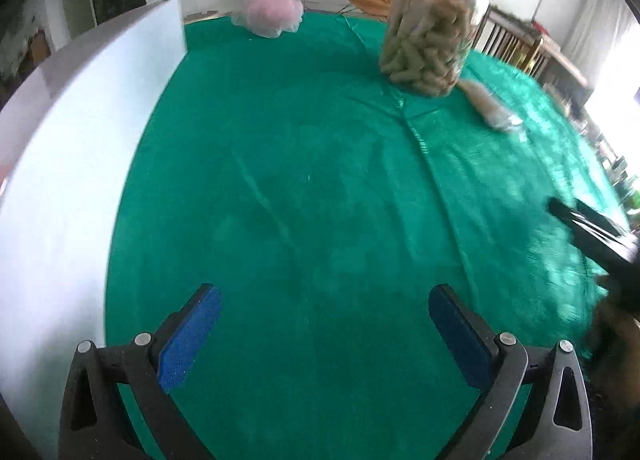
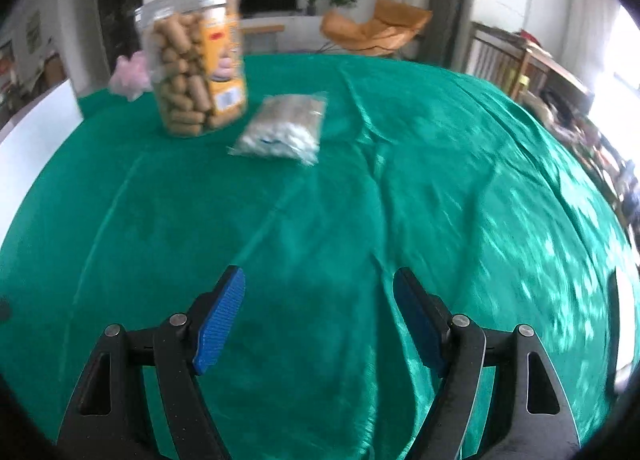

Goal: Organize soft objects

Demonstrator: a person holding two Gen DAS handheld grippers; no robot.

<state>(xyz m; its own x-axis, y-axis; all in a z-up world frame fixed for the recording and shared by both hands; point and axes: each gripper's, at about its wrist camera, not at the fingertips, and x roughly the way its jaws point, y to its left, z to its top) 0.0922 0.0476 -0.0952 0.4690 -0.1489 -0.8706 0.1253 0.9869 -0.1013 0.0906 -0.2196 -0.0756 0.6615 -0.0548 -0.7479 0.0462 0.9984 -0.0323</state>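
On the green-covered bench (image 2: pixel 400 179), a clear jar (image 2: pixel 196 63) stood upright, packed with tan cylinders — a sealed clear bag (image 2: pixel 282 131) of white pieces lay just beside it. Pink mesh bundle (image 1: pixel 272 11) sat far back. Left gripper (image 1: pixel 324 324) and right gripper (image 2: pixel 320 316) — fingers wide, holding nothing.

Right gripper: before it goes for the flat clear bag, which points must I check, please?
1. Right gripper open and holding nothing: ok.
2. Clear bag lying flat on the green cloth: ok.
3. Bare cloth between gripper and bag: ok.
4. Bag clear of the snack jar: cannot tell, they sit close.
5. Left gripper open, out of the way: ok.
6. Sharp picture: not ok, blurred.
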